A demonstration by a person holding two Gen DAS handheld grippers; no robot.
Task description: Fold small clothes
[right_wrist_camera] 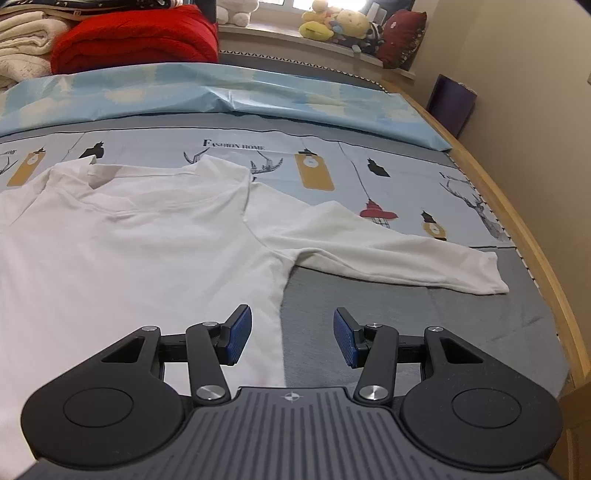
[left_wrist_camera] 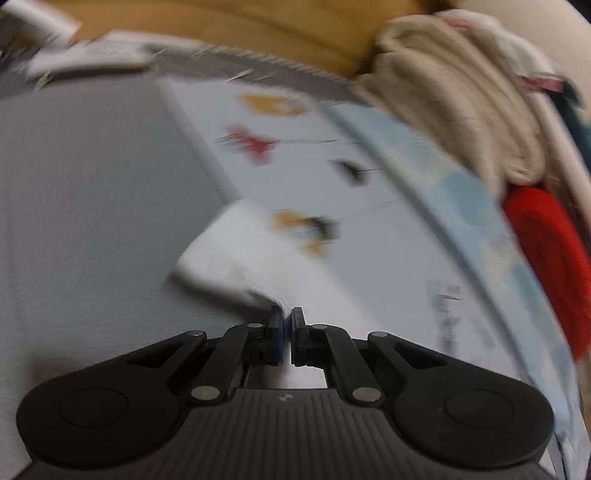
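Observation:
A white long-sleeved shirt (right_wrist_camera: 147,236) lies flat on the bed, collar away from me, and its right sleeve (right_wrist_camera: 388,251) stretches out over the grey sheet. My right gripper (right_wrist_camera: 291,314) hovers open above the shirt's right side seam with nothing between its blue pads. The left wrist view is blurred. There my left gripper (left_wrist_camera: 287,314) is shut, and white cloth of the shirt (left_wrist_camera: 236,254) bunches right at its tips, pinched between the pads. The other sleeve's cuff sticks out to the left of the tips.
A printed grey sheet (right_wrist_camera: 369,332) covers the bed, with a light blue cover (right_wrist_camera: 258,96) folded along the far side. Red (right_wrist_camera: 136,37) and cream blankets (right_wrist_camera: 22,40) are stacked at the back left. A wooden bed frame (right_wrist_camera: 535,236) runs along the right, and plush toys (right_wrist_camera: 340,22) sit on the window sill.

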